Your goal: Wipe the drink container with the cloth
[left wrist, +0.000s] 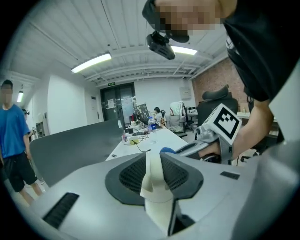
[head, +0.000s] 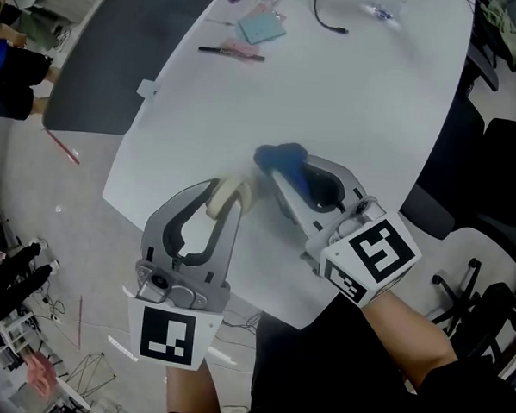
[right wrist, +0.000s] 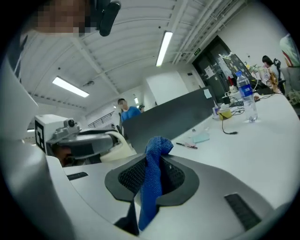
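My left gripper (head: 228, 195) is shut on a cream-coloured drink container (head: 233, 193), which shows as a flattened pale strip between the pads in the left gripper view (left wrist: 154, 180). A blue cloth (head: 282, 158) is pinched in my right gripper (head: 290, 167); in the right gripper view the cloth (right wrist: 153, 183) bunches above the jaws and hangs down between them. Both grippers hover over the near part of the white table (head: 359, 94). The cloth's tip sits just right of the container, a small gap apart. From the right gripper view the container (right wrist: 119, 147) shows at the left.
Far across the table lie a teal pad (head: 261, 26), a pen (head: 232, 51) and a black cable (head: 324, 19). A water bottle (right wrist: 247, 101) stands at the far end. Black office chairs (head: 502, 154) stand at the right, a dark partition (head: 111, 55) at the left.
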The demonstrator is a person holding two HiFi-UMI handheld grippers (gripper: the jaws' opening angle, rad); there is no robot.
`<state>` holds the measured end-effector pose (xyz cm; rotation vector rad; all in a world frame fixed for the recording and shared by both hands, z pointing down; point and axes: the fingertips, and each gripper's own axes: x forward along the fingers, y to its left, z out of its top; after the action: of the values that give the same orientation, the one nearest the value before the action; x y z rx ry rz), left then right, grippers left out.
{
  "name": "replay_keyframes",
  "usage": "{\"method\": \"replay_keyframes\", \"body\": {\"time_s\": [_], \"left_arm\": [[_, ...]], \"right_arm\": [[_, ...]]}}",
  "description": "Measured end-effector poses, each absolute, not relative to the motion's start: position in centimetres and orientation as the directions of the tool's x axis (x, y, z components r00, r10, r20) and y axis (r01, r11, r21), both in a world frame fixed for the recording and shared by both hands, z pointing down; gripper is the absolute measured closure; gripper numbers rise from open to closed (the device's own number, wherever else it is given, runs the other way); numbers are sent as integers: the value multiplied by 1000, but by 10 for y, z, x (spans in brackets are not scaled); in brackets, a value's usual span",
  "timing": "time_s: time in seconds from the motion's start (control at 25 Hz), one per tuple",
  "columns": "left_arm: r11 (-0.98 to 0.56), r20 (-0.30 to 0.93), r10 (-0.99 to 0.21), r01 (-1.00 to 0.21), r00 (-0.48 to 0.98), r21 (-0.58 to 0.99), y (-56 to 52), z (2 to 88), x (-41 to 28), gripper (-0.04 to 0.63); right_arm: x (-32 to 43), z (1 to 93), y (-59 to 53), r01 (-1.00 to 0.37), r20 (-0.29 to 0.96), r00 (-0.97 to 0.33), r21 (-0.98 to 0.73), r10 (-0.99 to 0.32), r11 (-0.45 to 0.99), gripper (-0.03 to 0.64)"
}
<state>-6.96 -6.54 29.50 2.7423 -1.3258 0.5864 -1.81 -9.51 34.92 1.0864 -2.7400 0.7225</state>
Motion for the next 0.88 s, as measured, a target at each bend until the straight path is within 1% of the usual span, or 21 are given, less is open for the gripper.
{"method": "replay_keyframes", "body": {"time_s": [0.08,0.16,0.2,0.28,0.4,0.44,0.48,0.52,0.6,0.76,0.88], "left_arm": [[-598,335,-772,-795,539,-100,-66,294,-70,475],[-531,307,-814,-846,492,-52,-67,290,-72,385],[-477,289,-844,-878,452,-22,-66,287,-74,377],[-344,267,-902,-938,339,30,-65,283,-77,377],[-171,297,-939,-985,172,31,-65,288,-80,377],[-131,311,-941,-991,132,23,-66,291,-81,387],[-102,321,-942,-995,102,18,-67,293,-82,411],[-83,325,-942,-996,83,15,-67,293,-82,443],[-71,326,-943,-997,69,7,-67,294,-81,454],[-102,315,-945,-995,92,-18,-66,294,-80,470],[-118,312,-944,-992,103,-31,-65,295,-81,487]], "right_arm": [[-24,336,-100,-639,239,-765,-395,-598,660,560],[-30,327,-101,-601,215,-794,-416,-569,682,560],[-32,323,-102,-581,203,-808,-430,-554,691,560],[-36,316,-102,-543,182,-832,-457,-524,704,560],[-43,316,-104,-498,174,-861,-479,-478,723,560],[-46,318,-104,-484,177,-870,-487,-460,727,560],[-48,321,-104,-470,178,-878,-495,-443,731,560],[-50,323,-104,-456,178,-886,-505,-429,733,560],[-52,325,-104,-433,171,-897,-531,-408,728,560],[-51,338,-107,-388,154,-912,-625,-381,677,560],[-50,367,-106,-394,190,-908,-690,-373,608,560]]}}
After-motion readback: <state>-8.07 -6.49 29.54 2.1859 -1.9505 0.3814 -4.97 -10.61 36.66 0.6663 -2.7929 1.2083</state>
